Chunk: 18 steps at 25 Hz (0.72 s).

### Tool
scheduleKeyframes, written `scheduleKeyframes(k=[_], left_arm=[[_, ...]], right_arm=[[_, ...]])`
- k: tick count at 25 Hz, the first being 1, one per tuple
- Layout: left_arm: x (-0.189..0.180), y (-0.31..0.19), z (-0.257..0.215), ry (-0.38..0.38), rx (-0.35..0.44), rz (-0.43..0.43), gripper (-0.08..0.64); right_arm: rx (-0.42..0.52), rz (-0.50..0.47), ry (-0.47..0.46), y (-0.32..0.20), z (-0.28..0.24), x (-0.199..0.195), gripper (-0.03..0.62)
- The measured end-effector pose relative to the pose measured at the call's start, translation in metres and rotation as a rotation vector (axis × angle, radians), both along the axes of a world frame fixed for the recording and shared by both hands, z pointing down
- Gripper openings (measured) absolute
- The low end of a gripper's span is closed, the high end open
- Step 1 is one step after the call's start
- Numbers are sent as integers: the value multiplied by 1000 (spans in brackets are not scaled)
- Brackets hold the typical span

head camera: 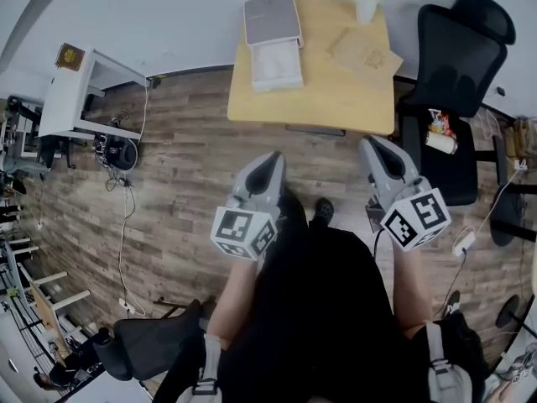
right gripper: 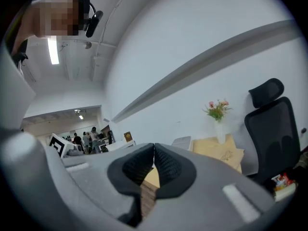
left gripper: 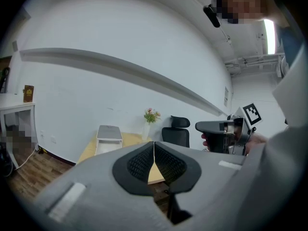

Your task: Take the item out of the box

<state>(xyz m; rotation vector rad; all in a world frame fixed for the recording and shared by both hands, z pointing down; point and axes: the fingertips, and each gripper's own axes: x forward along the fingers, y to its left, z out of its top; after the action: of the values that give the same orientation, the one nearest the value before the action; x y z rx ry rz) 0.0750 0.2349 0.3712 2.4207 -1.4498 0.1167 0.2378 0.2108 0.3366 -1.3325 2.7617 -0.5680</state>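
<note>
Both finger pairs clenched, empty: left gripper [head camera: 270,161], right gripper [head camera: 370,144]. Grey-topped white rectangular box [head camera: 272,23] on light wooden table [head camera: 336,95], well ahead of fingertips, nearer left pair. Item inside not discernible; prob light, stiff. Pinch by an edge.

Plank floor [head camera: 185,166], white wall [head camera: 168,15], black chair [head camera: 461,65]

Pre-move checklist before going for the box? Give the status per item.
1. Left gripper empty, jaws together: ok.
2. Right gripper empty, jaws together: ok.
3. Box in view on the table: ok.
4. Both grippers within reach of the box: not ok, they are held short of the table edge.
5. Box contents visible: cannot tell.
6. Vase apart from the box: ok.
</note>
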Motion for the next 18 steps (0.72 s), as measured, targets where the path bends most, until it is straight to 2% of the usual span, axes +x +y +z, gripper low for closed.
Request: scheduleKeyframes(k=[9,18], left_arm=[[-20,-13,8,3,-15,-1,12],[-52,-56,-2,7,-4,16,12]], right_arm=[[-24,-38,21,-15,7,-21,5],[-36,-44,42,-57,3,-58,5]])
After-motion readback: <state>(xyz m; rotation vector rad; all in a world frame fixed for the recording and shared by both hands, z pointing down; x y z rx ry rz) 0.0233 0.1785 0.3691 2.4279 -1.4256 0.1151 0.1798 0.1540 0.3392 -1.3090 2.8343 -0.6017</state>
